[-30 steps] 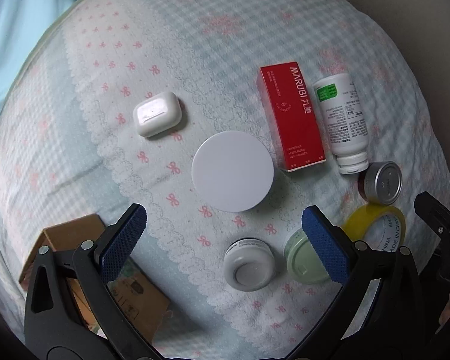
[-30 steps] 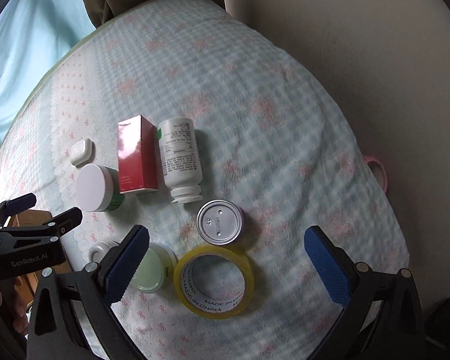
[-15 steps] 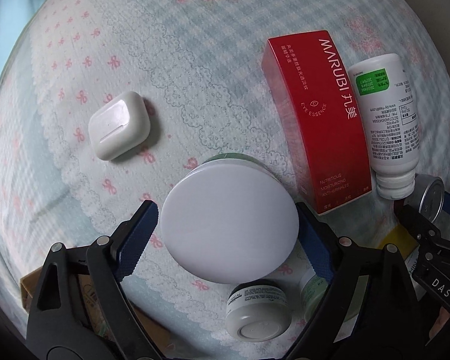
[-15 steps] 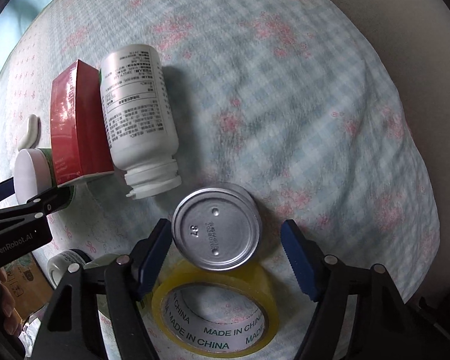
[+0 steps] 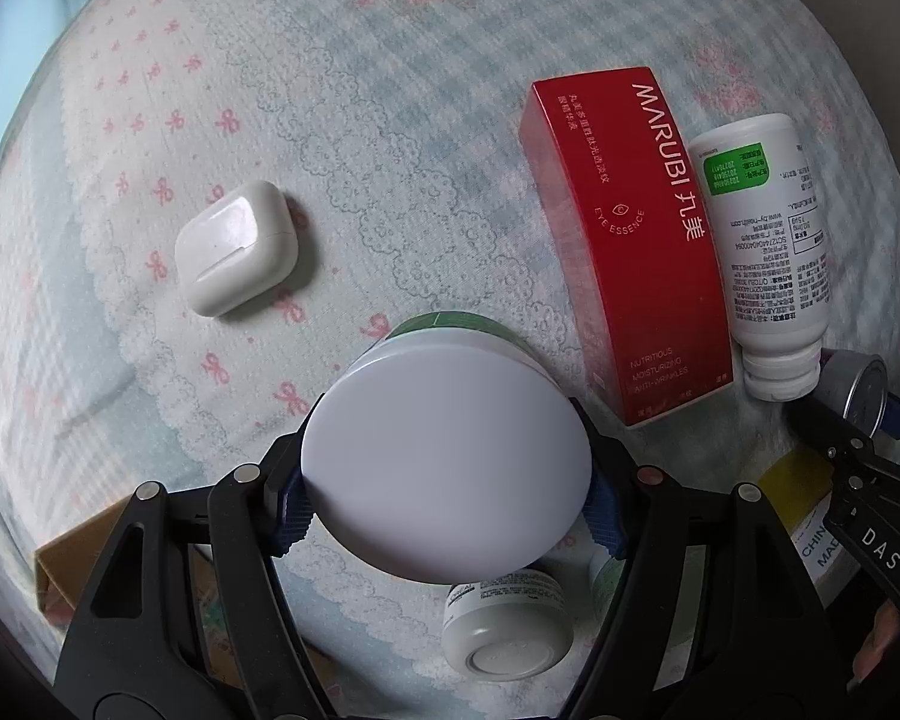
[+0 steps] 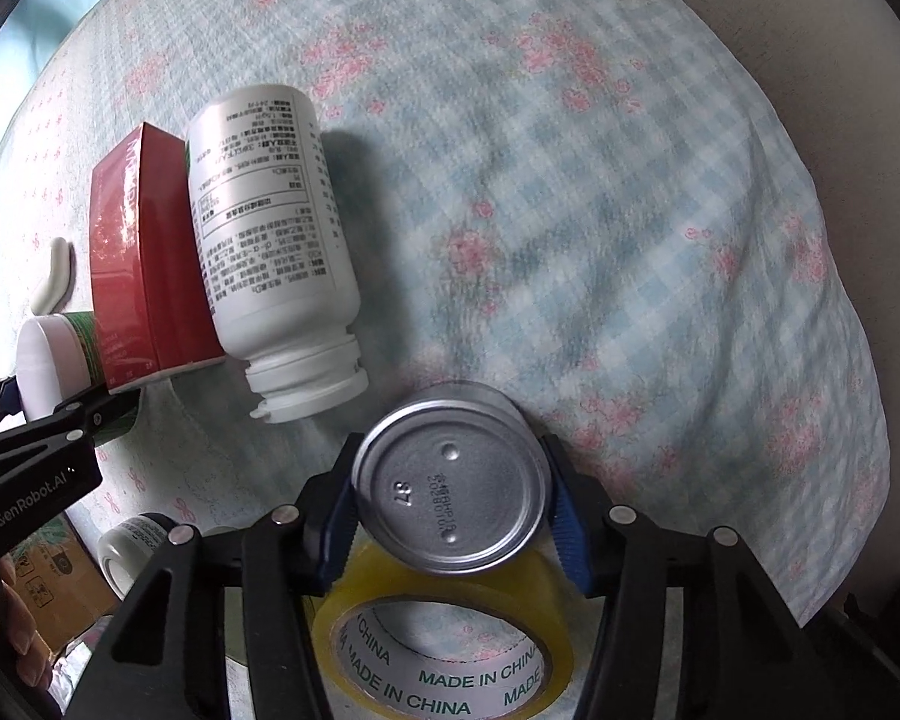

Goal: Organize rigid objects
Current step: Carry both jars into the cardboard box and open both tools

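On checked cloth (image 6: 600, 192), two hand-held grippers, left (image 5: 447, 489) pinching one white-lidded jar (image 5: 444, 462), right (image 6: 450, 498) one silver tin (image 6: 450, 489).

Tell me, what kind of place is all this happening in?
Most likely a bedroom at home: everything lies on a soft checked bedspread with pink flowers, and the things are personal ones, like a red eye-essence box, a white pill bottle and an earbud case.
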A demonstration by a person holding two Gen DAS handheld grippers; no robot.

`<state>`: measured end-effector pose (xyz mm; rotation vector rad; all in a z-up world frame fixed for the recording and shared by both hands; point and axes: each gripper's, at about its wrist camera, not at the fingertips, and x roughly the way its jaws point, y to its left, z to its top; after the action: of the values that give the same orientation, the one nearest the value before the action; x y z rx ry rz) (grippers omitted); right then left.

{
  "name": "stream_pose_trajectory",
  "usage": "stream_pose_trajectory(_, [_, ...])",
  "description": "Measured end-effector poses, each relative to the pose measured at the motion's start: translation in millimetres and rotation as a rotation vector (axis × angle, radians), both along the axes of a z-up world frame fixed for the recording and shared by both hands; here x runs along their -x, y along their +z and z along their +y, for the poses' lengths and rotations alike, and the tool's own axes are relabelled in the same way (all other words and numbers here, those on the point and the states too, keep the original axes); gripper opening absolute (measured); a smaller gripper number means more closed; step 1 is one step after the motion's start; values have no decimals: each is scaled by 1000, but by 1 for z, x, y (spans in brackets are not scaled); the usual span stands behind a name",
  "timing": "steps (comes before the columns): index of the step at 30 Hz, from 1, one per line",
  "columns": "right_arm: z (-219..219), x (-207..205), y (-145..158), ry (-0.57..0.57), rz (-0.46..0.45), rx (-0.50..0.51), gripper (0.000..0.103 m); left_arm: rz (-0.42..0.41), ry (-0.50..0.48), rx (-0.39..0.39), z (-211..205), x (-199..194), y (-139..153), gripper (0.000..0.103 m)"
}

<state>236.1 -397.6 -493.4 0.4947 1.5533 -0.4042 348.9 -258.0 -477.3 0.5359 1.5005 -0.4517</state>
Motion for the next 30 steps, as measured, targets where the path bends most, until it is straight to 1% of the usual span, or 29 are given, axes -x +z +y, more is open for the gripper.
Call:
stream_pose_trajectory(3, [-5, 9, 16, 0, -25, 9, 51, -19, 18, 14, 5, 4, 17, 68])
stream_pose_trajectory(6, [-8, 13, 33, 3, -60, 13, 51, -52, 32, 34, 11, 9, 42, 68])
stream_pose_trajectory(10, [-6, 20, 64, 24, -107, 23, 51, -100, 75, 83, 22, 17, 87, 68])
stream_pose_trajectory(14, [3, 19, 108, 87, -153, 43, 51, -152, 113, 136, 38, 28, 141, 68])
stream_pose_trajectory(15, [11, 15, 124, 106, -161, 50, 51, -164, 126, 151, 46, 34, 160, 68])
stream_pose_trajectory(18, [22, 14, 164, 165, -194, 71, 51, -195, 165, 203, 70, 45, 204, 68])
stream_pose_trajectory(22, [49, 15, 218, 235, -259, 107, 51, -255, 201, 253, 111, 62, 256, 68])
stream_pose_trajectory(26, [84, 16, 268, 307, -339, 126, 51, -312, 205, 288, 164, 85, 286, 68])
stream_pose_trajectory(30, [133, 19, 301, 353, -397, 136, 51, -329, 238, 310, 224, 98, 302, 68])
